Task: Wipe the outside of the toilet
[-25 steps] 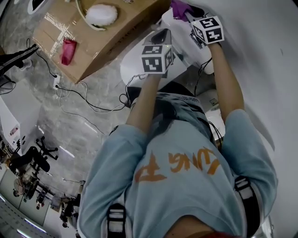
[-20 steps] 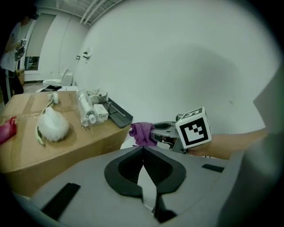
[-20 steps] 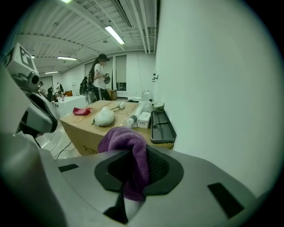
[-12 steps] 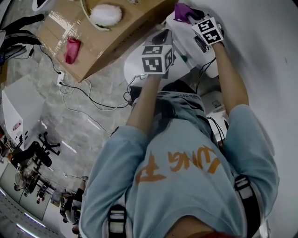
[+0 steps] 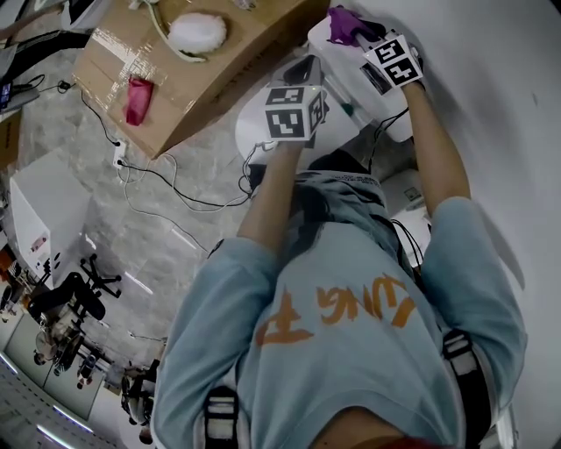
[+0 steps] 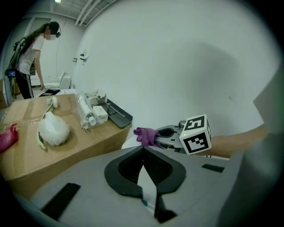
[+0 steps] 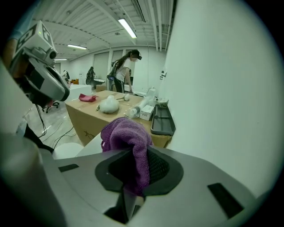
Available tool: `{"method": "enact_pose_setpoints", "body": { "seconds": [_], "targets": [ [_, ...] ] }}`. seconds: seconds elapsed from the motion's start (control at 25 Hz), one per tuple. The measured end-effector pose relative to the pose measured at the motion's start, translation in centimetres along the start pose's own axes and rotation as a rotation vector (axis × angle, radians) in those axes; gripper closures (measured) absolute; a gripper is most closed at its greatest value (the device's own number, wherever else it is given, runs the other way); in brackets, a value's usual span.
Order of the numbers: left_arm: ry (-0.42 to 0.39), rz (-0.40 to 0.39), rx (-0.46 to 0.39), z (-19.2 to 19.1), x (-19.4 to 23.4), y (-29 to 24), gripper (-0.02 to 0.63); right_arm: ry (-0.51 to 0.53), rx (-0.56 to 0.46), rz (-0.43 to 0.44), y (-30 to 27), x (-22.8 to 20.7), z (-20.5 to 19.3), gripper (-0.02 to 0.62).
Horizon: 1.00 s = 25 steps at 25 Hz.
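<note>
The right gripper (image 7: 135,153) is clamping down on a purple cloth (image 7: 126,133), which is bunching up out of the front of the jaws and hanging down between them. The left gripper (image 6: 143,150) is sitting with its jaws pressed together and nothing in them, and white porcelain is showing just below the tips.

In the head view the right gripper (image 5: 358,35) is holding the cloth (image 5: 342,22) over the far end of the toilet (image 5: 351,83), right up by the white wall (image 5: 491,105). Can't tell if the cloth is actually touching the surface. The left gripper (image 5: 302,72) is hovering near the toilet's other side, a bit closer to the person.

Just beside the toilet a big cardboard box (image 5: 202,83) is carrying a white fluffy duster (image 5: 196,31), a red rag (image 5: 138,98) and a dark tray (image 7: 162,119). Cables (image 5: 166,188) are trailing over the floor below the box.
</note>
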<state>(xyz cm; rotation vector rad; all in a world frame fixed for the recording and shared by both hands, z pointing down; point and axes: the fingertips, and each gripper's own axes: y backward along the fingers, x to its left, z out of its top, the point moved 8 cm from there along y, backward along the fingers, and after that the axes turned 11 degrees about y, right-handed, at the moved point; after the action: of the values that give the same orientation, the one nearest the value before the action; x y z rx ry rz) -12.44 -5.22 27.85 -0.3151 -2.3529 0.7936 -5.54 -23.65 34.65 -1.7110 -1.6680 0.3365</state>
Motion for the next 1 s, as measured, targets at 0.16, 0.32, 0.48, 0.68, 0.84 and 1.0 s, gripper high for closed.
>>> {"method": "enact_pose_setpoints", "body": {
  "seconds": [0.16,0.32,0.48,0.68,0.84,1.0],
  "targets": [
    [-0.023,-0.008,0.009,-0.4,-0.4,0.2,0.58,-0.034,-0.002,-0.013,0.7,0.4,-0.8,0.529],
    [-0.049,-0.015,0.017,-1.0,-1.0,0.6,0.58,-0.042,-0.01,-0.031,1.5,0.6,-1.9,0.529],
    [-0.048,-0.022,0.012,-1.2,-1.4,1.1,0.581,-0.051,0.004,-0.038,2.6,1.2,-2.7,0.529],
    [-0.071,-0.044,0.03,-1.8,-2.1,0.8,0.581,-0.082,0.012,-0.062,3.9,1.8,-3.3,0.529],
    [-0.102,-0.06,0.055,-2.3,-2.9,0.7,0.581,-0.103,0.011,-0.084,4.8,2.0,-4.0,0.529],
    [-0.116,-0.073,0.068,-2.3,-3.6,0.6,0.581,-0.135,0.026,-0.105,6.1,2.2,-4.4,0.529]
  ]
}}
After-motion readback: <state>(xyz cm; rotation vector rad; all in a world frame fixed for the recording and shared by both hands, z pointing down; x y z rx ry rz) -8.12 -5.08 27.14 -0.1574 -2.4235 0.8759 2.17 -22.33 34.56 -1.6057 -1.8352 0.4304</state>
